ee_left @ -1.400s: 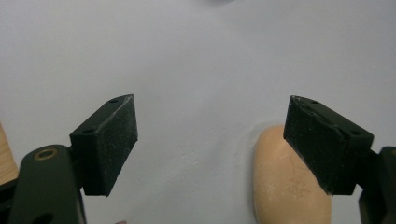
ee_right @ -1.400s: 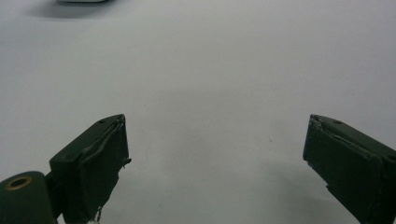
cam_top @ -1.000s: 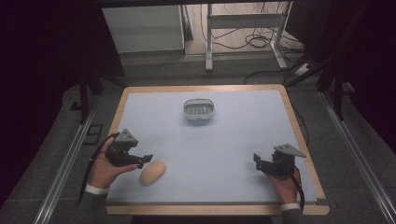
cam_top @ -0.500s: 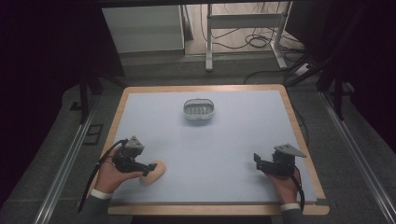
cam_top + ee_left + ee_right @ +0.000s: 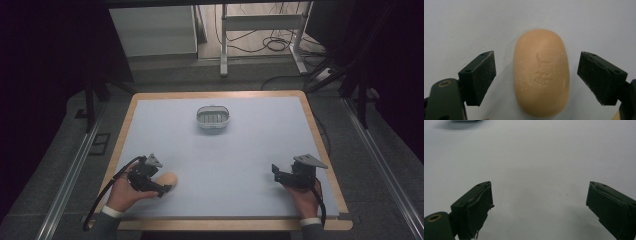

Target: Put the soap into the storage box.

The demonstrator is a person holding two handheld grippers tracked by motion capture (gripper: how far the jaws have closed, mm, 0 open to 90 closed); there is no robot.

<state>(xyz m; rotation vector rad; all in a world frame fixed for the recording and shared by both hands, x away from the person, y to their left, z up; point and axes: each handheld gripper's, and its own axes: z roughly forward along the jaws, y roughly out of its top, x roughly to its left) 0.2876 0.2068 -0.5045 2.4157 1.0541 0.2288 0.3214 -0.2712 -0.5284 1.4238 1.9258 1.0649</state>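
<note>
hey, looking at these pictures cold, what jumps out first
The tan soap bar lying on the pale table, near its front left corner, framed between the open jaws of the left gripper without touching them. Next, the small grey dish alone toward the far middle, and the right gripper open over bare table at front right.

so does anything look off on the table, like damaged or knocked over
Nothing stands out. The soap bar lies flat and whole on the table, between the open jaws of the left gripper, showing only faint scuffing. The soap dish sits upright near the far edge. The right gripper is open over bare table.
</note>
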